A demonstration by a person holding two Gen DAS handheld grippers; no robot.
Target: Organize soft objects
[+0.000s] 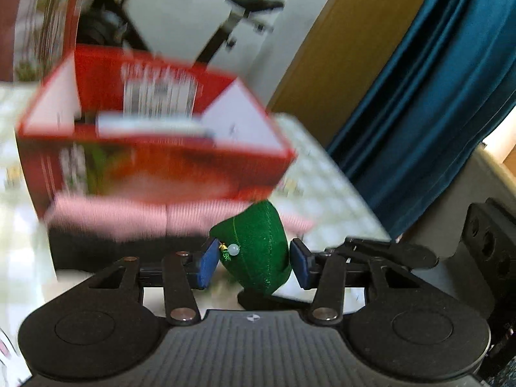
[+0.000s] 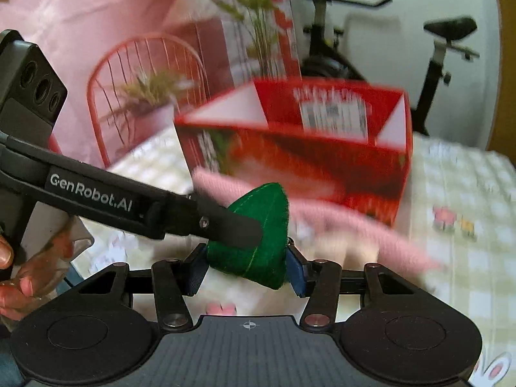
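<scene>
Right wrist view: one red box (image 2: 309,158), open-topped, on checked cloth. Just before box, one pink soft item (image 2: 348,225), blurred. Nearer than box, one green stuffed pouch (image 2: 258,235), small bead charm (image 1: 233,249) attached. Likely light, squashy; best pinched at plump middle, off charm. Right gripper (image 2: 246,272) pinching pouch base; left gripper (image 1: 253,262) pads flanking it, contact unclear.

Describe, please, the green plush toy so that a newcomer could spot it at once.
Find the open red cardboard box on the checked tablecloth. In front of it, above pink fabric, sits the green plush toy: the only green thing, cone-shaped, with a pale bead.
</scene>
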